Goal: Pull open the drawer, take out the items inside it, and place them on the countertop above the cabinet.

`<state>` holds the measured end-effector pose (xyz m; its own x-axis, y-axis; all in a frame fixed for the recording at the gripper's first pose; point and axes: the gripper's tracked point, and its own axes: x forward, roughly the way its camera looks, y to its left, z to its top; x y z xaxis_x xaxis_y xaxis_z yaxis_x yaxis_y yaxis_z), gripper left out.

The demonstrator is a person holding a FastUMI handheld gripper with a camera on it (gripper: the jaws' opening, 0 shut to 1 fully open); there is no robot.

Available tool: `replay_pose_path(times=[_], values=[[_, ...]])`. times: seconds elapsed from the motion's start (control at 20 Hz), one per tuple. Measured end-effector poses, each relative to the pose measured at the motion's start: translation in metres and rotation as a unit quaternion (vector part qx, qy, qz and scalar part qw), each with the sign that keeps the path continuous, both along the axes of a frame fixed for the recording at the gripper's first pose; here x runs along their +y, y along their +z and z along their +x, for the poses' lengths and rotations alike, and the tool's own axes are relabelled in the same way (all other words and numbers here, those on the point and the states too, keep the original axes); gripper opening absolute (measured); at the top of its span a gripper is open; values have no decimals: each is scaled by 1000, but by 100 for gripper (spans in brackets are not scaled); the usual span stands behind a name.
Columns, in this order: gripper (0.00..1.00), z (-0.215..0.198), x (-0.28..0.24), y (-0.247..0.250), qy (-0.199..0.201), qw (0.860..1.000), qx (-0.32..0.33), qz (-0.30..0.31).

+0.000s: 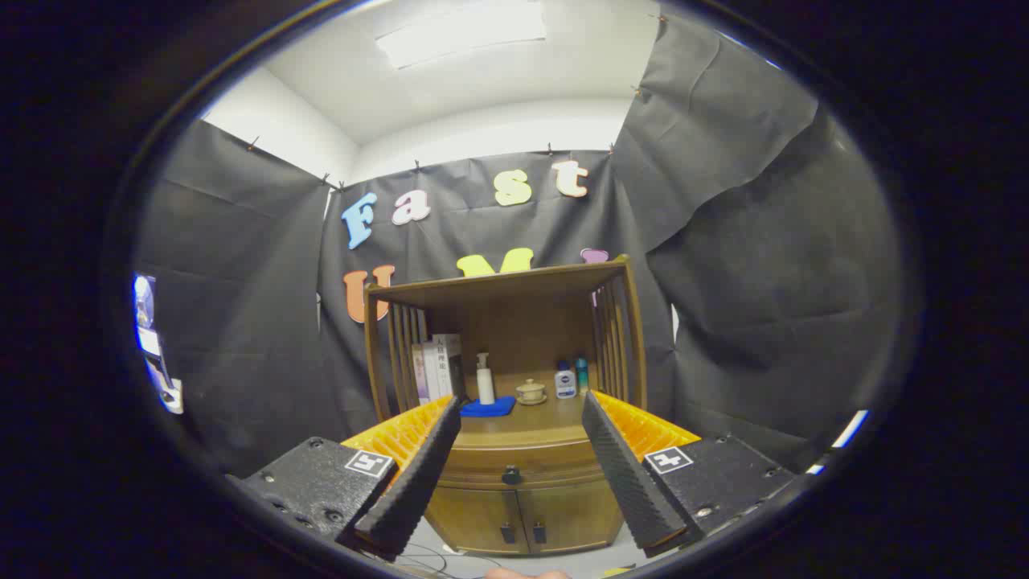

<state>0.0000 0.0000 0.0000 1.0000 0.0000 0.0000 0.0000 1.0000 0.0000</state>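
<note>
Two fingers (426, 474) of my gripper (521, 406) reach forward from the bottom of the frame, spread wide apart with nothing between them, aimed level at the wooden cabinet (514, 498) straight ahead. Their tips sit either side of the countertop (522, 430) without touching anything.

Just beyond and between the fingers, in the lower centre, the drawer (514, 470) is shut flush, its long axis running left to right, its front facing me, a dark knob (510, 476) in the middle. Under it are two cabinet doors (518, 515), closed.

On the countertop, under a slatted wooden hutch (502, 285), stand upright books (434, 366) at the left, then a pump bottle (485, 379) on a blue cloth (490, 408), a small lidded cup (530, 392), and two little bottles (571, 379) at the right.

Farther back hangs creased black cloth (739, 265), with white wall and a ceiling light (462, 32) at the top.
</note>
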Motion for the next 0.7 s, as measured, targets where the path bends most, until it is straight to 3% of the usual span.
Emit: replay_pose_path(times=[0.7], values=[[99,30,10,-12,7,1000,-1,-15]])
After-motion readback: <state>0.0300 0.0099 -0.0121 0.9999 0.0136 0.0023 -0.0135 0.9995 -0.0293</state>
